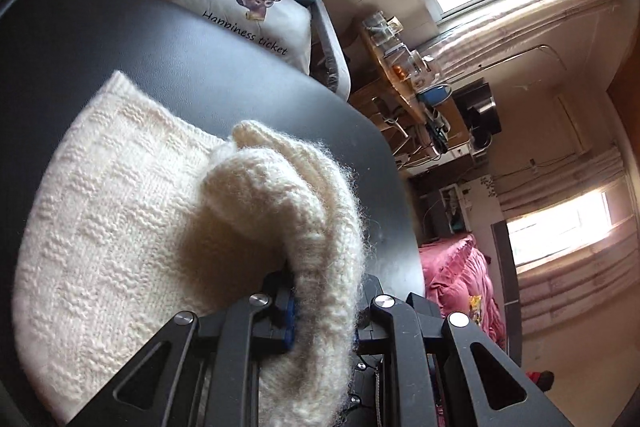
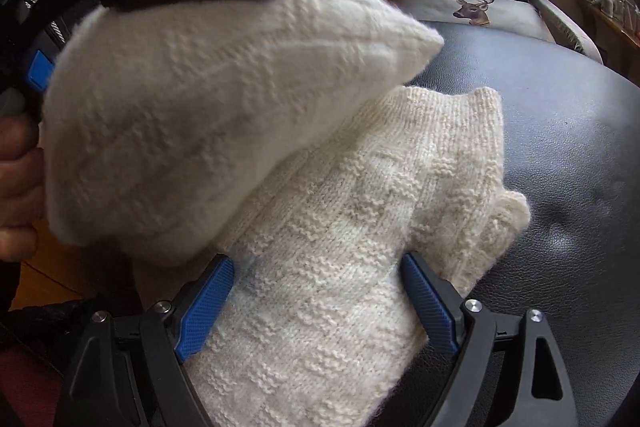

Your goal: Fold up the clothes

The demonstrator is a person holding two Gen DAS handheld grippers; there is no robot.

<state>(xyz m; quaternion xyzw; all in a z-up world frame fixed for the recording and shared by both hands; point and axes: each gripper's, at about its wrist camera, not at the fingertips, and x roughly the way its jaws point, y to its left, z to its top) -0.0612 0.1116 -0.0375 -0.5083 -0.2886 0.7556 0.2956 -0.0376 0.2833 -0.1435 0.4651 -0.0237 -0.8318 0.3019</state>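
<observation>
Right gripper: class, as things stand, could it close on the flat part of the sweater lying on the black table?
Probably yes. The right gripper is open, its blue-padded fingers straddling the flat sweater on the black table. Only the lifted fold held by the left gripper hangs nearby, to one side.

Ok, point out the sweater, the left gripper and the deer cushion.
sweater (image 2: 328, 287), right wrist view, flat knit body.
left gripper (image 1: 322, 311), left wrist view, between fingertips clamping the lifted fold.
deer cushion (image 1: 256, 3), left wrist view, deer print.
</observation>
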